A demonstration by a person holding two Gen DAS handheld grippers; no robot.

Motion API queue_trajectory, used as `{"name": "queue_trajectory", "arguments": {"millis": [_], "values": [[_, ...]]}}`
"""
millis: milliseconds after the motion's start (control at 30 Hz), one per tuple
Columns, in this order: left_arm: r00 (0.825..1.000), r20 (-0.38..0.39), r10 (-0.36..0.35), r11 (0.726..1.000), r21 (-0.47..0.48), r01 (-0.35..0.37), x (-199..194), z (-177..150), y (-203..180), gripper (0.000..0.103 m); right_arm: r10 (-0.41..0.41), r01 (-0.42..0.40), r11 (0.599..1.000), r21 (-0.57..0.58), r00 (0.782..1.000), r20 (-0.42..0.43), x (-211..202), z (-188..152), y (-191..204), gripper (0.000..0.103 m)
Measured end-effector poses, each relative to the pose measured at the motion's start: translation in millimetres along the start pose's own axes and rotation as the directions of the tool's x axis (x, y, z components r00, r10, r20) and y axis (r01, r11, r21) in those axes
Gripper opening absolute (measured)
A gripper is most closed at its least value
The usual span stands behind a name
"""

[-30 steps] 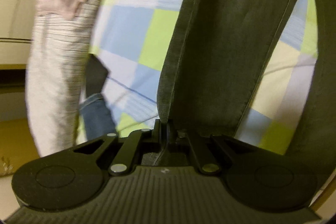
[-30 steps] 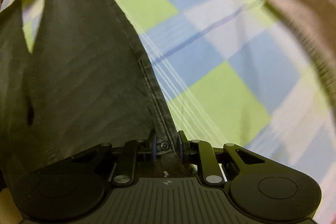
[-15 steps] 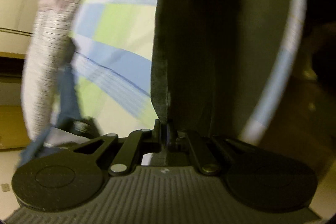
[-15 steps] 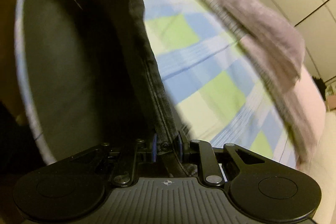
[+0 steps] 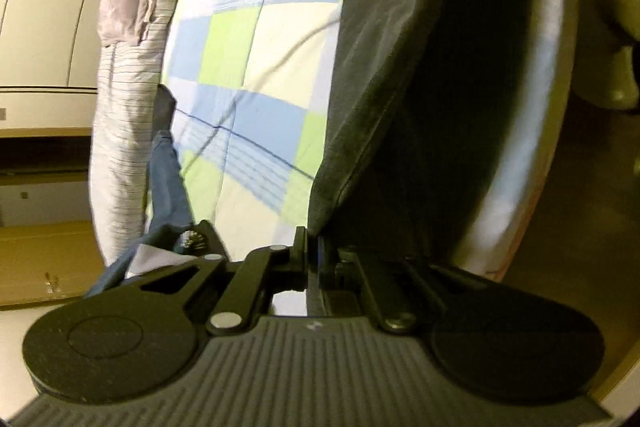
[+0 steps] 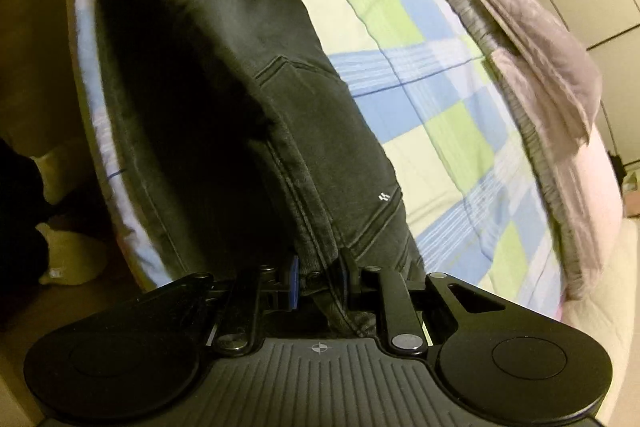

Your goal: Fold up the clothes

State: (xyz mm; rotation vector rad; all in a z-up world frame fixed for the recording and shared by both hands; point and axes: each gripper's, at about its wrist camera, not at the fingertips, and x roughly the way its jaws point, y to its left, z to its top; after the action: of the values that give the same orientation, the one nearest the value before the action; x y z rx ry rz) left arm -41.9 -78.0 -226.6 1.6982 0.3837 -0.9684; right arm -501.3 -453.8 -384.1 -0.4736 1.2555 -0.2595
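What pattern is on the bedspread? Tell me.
The bedspread is a patchwork check of blue, lime green and cream, seen best in the right wrist view.

Both wrist views look steeply down, close; sharing the checked bedspread [image 5: 256, 75].

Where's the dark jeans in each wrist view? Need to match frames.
Left wrist: dark jeans fill centre-right, rising from the left claw.
Right wrist: centre-left, back pocket showing, seam pinched in the right claw.
Shared landmark: checked blue-green quilt, beside the jeans in both.

Dark grey jeans [image 6: 304, 115], blue-green-cream checked quilt [image 5: 256, 39], grey striped blanket [image 5: 120, 131]
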Motion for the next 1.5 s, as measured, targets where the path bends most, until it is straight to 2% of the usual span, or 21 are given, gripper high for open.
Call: {"name": "queue_trajectory", "arguments": {"millis": [267,367,467,500,567,633,700,733,767,833,933,967,1000,1067,1133,1200,1233,1267,1367,1433,1500], "values": [[0.999,-0.037,0.016,0.996,0.093,-0.012,-1.8,9.7,-21.9,0.002,0.076,-0.078,0.996,-0.04,0.996,-0.052,40.6,-25.3,45.7,0.018],[0.996,-0.016,0.089,0.991,0.097,-0.087,-11.1,10.9,-17.0,0.002,0.043,-0.044,0.999,-0.025,0.998,-0.039,43.4,-25.8,45.1,0.018],[0.994,-0.02,0.105,0.99,0.097,-0.102,-12.6,13.8,-16.4,0.002,-0.008,0.008,1.0,0.019,1.0,-0.004,32.8,-30.3,40.6,0.018],[0.994,-0.022,0.11,0.99,0.097,-0.107,-13.1,14.7,-16.1,0.002,0.002,-0.002,0.999,0.032,1.0,0.001,32.8,-32.3,40.1,0.018],[0.993,-0.025,0.12,0.988,0.097,-0.117,-14.0,16.6,-15.7,0.002,0.045,-0.044,0.999,0.026,0.999,-0.02,38.2,-35.5,47.8,0.023],[0.997,-0.023,0.078,0.986,0.147,-0.074,-10.7,16.2,-27.7,0.002,0.079,-0.079,0.997,0.006,0.994,-0.071,44.4,-35.0,53.8,0.029],[0.997,-0.037,0.06,0.988,0.147,-0.054,-9.4,16.5,-35.5,0.002,0.098,-0.097,0.995,0.011,0.991,-0.097,41.0,-33.9,57.1,0.038],[0.998,-0.044,0.052,0.988,0.146,-0.045,-8.7,16.7,-39.4,0.002,0.099,-0.097,0.995,0.031,0.991,-0.094,36.5,-33.8,54.2,0.051],[0.997,-0.047,0.053,0.989,0.141,-0.046,-8.4,15.7,-41.1,0.002,0.101,-0.096,0.994,0.057,0.991,-0.092,31.0,-33.3,50.3,0.059],[0.997,-0.049,0.06,0.989,0.141,-0.052,-8.0,12.5,-42.1,0.003,0.129,-0.119,0.986,0.114,0.988,-0.085,22.0,-30.3,41.9,0.059],[0.992,-0.024,0.126,0.979,0.163,-0.121,-11.0,11.6,-38.8,0.003,0.155,-0.144,0.98,0.139,0.985,-0.072,12.9,-17.2,37.2,0.059],[0.984,-0.003,0.176,0.972,0.158,-0.173,-15.6,11.9,-35.3,0.003,0.16,-0.151,0.98,0.13,0.985,-0.064,11.0,-10.0,39.0,0.059],[0.974,0.019,0.225,0.962,0.152,-0.225,-20.4,12.3,-31.8,0.003,0.164,-0.156,0.981,0.119,0.985,-0.055,9.2,-2.6,40.8,0.059],[0.935,0.071,0.348,0.926,0.132,-0.355,-28.3,10.0,-25.1,0.003,0.16,-0.156,0.983,0.096,0.986,-0.039,8.1,14.9,42.5,0.059],[0.929,0.093,0.358,0.924,0.107,-0.367,-29.7,4.2,-26.2,0.003,0.152,-0.151,0.985,0.089,0.988,-0.012,7.2,35.1,41.2,0.059],[0.978,0.052,0.201,0.972,0.11,-0.206,-17.1,-9.5,-39.9,0.009,0.152,-0.152,0.984,0.096,0.988,0.004,9.8,55.5,40.0,0.059],[0.993,0.024,0.113,0.986,0.124,-0.115,-8.5,-17.7,-49.7,0.011,0.149,-0.149,0.984,0.095,0.989,0.004,12.6,66.5,40.3,0.059],[0.999,-0.019,0.029,0.991,0.134,-0.026,1.3,-26.5,-60.4,0.012,0.147,-0.146,0.985,0.095,0.989,0.004,15.5,77.8,40.9,0.059],[0.984,-0.047,-0.169,0.983,0.061,0.172,17.1,-54.6,-78.2,0.013,0.138,-0.136,0.985,0.107,0.99,-0.007,26.1,115.9,46.6,0.059],[0.966,-0.007,-0.26,0.965,-0.02,0.26,16.7,-72.2,-73.6,0.014,0.14,-0.136,0.98,0.143,0.99,-0.015,32.9,144.1,51.5,0.059],[0.947,0.052,-0.318,0.936,-0.142,0.323,16.3,-91.0,-55.9,0.024,0.171,-0.163,0.966,0.2,0.985,-0.025,42.0,176.6,59.4,0.059]]}}
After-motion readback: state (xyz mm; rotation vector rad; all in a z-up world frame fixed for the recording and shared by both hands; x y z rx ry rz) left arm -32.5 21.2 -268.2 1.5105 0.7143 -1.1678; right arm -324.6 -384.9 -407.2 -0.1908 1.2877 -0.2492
